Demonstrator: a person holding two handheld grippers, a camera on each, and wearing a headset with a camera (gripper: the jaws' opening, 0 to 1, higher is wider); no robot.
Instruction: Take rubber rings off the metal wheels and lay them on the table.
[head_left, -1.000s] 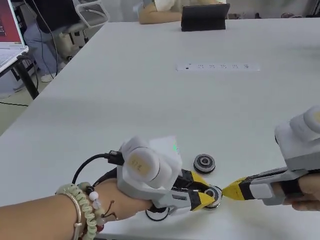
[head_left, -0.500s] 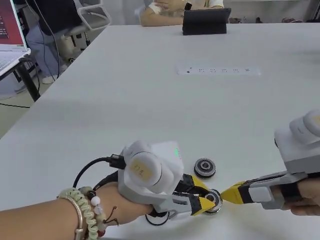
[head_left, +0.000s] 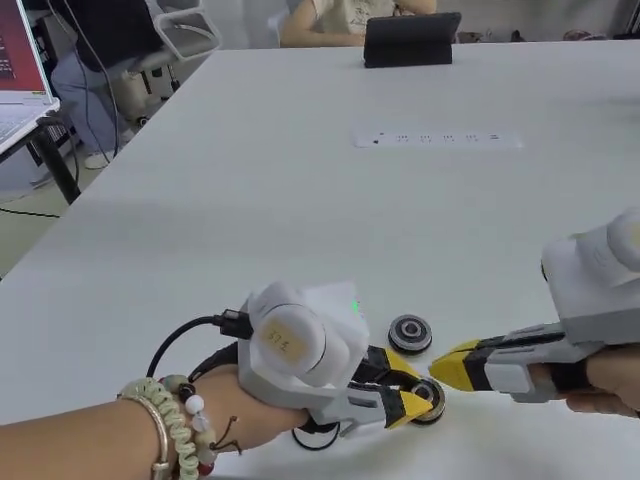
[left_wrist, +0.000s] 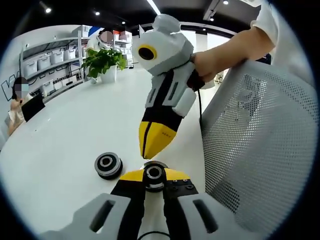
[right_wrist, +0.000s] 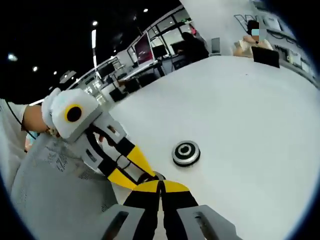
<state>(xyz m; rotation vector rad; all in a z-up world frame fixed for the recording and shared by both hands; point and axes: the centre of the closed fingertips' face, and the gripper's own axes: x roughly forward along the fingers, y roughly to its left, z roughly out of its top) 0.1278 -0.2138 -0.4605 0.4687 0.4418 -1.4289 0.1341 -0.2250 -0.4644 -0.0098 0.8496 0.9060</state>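
Left gripper view: the left gripper has its yellow-tipped jaws clamped on a metal wheel, one tip on each side of the rim. The wheel sits hub up, low over the white table. The right gripper enters from above with its jaws pressed together into a single yellow point. That point hangs just over the far edge of the held wheel. Contact: cannot tell. A second wheel, with a dark band round its rim, lies flat on the table just beside the left jaw and apart from it. A mesh chair back stands near the table edge.

Right gripper view: the right gripper's own tips meet in a thin seam, with nothing visible between them. The left gripper's yellow tips lie just ahead of them. The second wheel lies flat beyond, clear of both grippers.

Head view: both grippers meet near the table's near edge, tip to tip, with the held wheel between them. The second wheel lies just behind them. A black ring lies on the table, partly hidden under the left gripper's body. A hand with bead bracelets holds that gripper. Well apart, up the table, are a white power strip and a dark tablet.
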